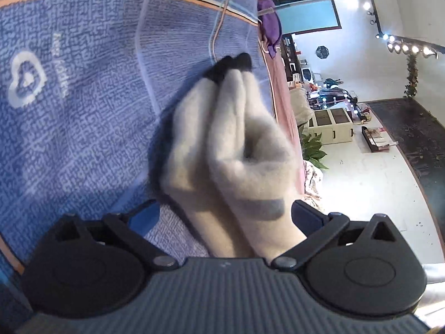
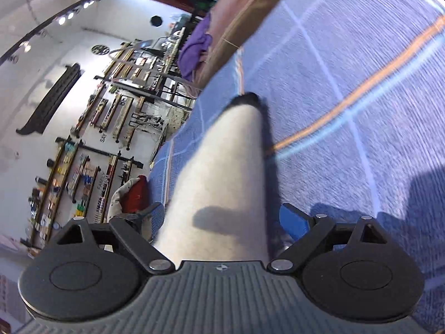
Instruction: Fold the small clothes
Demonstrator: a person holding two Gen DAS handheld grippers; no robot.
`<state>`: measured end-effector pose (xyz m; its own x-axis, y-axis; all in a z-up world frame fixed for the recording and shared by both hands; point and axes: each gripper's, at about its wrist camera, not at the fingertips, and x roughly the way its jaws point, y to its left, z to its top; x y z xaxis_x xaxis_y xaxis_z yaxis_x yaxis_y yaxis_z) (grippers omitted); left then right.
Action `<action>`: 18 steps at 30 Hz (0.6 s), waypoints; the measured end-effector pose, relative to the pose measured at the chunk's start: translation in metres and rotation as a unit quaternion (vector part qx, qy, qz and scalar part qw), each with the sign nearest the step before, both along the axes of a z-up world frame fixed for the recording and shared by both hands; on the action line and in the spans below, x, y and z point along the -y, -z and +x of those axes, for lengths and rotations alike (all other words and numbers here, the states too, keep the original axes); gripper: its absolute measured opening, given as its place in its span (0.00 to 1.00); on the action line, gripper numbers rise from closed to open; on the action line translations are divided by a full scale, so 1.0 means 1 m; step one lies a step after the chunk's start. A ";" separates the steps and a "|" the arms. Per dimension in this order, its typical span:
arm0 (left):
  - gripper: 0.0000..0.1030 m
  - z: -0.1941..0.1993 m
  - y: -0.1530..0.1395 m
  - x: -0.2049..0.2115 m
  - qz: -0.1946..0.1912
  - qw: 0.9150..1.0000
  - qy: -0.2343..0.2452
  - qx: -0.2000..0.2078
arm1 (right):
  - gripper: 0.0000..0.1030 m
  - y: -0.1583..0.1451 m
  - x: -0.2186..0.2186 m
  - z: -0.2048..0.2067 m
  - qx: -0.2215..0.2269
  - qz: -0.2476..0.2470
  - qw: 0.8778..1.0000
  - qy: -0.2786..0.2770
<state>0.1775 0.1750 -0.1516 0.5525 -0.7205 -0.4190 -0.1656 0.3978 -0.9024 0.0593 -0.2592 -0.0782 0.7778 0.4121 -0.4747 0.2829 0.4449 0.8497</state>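
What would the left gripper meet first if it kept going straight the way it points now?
Most likely the white sock with black toes: it lies between the open fingers of the left gripper and stretches ahead over the blue patterned cloth. Whether it already touches the pads is unclear.

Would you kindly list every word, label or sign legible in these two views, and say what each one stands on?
White lettering beside the white heart logo on the blue woven blanket: rotated and blurred, not readable.
"FAMILY", uncertain: a vertical sign on the shop wall display, right wrist view.
Packaging on the wall racks: too small to read.
The white socks with black toes: no text visible.
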 end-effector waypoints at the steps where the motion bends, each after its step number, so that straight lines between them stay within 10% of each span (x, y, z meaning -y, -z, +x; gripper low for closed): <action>1: 1.00 0.005 0.000 0.004 0.002 1.000 0.002 0.003 | 1.00 0.003 -0.003 0.001 0.000 0.004 1.000 -0.004; 13: 1.00 0.068 0.014 0.053 0.005 1.000 0.028 -0.013 | 1.00 0.022 -0.018 0.037 -0.023 0.097 0.995 -0.026; 18: 1.00 0.092 0.015 0.064 0.008 1.000 0.023 -0.011 | 1.00 0.014 -0.030 0.055 -0.029 0.060 0.997 -0.039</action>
